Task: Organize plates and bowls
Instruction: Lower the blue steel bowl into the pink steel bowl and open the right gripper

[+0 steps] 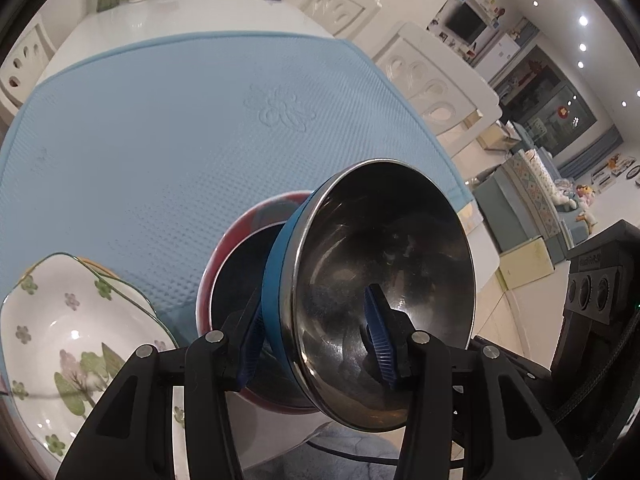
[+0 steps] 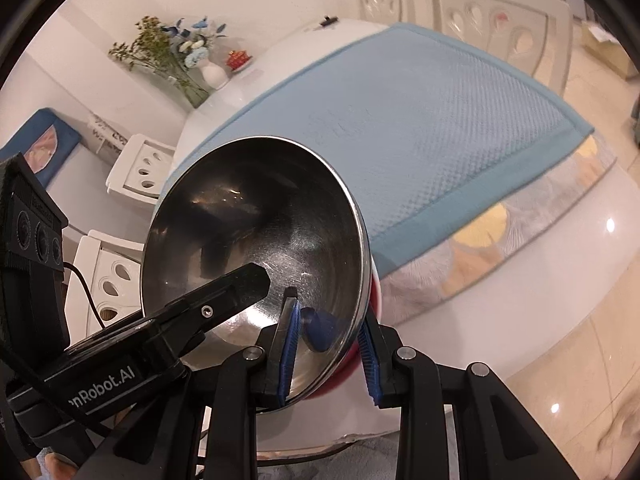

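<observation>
Nested steel bowl (image 1: 384,280) in red-sided bowl (image 1: 256,216), held tilted at lower centre over the desk (image 1: 240,4) edge: keep both grips level and lower together onto blue mat (image 1: 180,140); left tongs (image 1: 316,344) and right tongs (image 2: 328,348) each clenched narrow across the bowls' rim wall

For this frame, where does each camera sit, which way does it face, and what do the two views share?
Left wrist: rides the left tongs, looking down along them at the steel bowl they clamp, the floral dish and blue mat beyond.
Right wrist: rides the right tongs, clamped on the steel bowl's opposite rim; the left tongs' finger enters from the left.
Shared: the steel bowl, a red bowl nested beneath, the blue mat.
</observation>
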### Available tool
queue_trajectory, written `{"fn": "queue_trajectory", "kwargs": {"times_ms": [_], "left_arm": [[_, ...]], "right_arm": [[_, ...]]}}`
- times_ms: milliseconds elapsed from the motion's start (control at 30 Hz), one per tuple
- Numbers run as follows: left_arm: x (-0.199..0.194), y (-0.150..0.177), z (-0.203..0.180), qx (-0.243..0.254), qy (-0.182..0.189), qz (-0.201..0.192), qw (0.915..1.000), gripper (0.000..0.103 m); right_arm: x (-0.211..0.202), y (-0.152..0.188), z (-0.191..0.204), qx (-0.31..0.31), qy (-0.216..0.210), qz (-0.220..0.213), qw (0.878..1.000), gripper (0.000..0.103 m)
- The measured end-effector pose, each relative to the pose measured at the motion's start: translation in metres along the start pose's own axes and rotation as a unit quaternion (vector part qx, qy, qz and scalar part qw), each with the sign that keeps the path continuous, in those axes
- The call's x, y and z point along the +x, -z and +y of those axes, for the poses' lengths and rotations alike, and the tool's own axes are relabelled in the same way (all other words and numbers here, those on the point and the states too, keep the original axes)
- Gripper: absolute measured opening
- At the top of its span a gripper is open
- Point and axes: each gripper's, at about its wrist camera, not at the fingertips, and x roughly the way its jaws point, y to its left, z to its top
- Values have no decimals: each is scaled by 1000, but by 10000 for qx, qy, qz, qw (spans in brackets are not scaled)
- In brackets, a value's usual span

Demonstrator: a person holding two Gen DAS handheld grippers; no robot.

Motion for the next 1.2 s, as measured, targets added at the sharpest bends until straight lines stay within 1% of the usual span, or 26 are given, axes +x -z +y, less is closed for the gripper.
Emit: {"fn": "queue_trajectory", "kwargs": {"times_ms": [233, 633, 800, 867, 1000, 1133, 1200], "left_arm": [[6, 1, 6, -98, 45, 147, 9998, 44], [4, 4, 9, -89, 5, 149, 9998, 44], [-3, 9, 14, -110, -91, 60, 9999, 44], [-7, 11, 17, -145, -77, 2, 9999, 44], [-9, 15, 23, -235, 1, 32, 9997, 44], [-9, 19, 24, -238, -11, 68, 9997, 44], [-8, 21, 25, -294, 15, 84, 9995, 46]], "right_arm": [[11, 2, -6, 121, 21, 194, 9997, 28], [11, 2, -5, 69, 112, 188, 9997, 29], [13, 2, 2, 10, 237, 212, 9995, 29], [13, 2, 3, 2, 302, 219, 9993, 29], [12, 3, 10, -105, 472, 181, 9987, 31], [13, 5, 11, -139, 493, 225, 9984, 31], [14, 6, 10, -124, 492, 259, 9984, 32]]}}
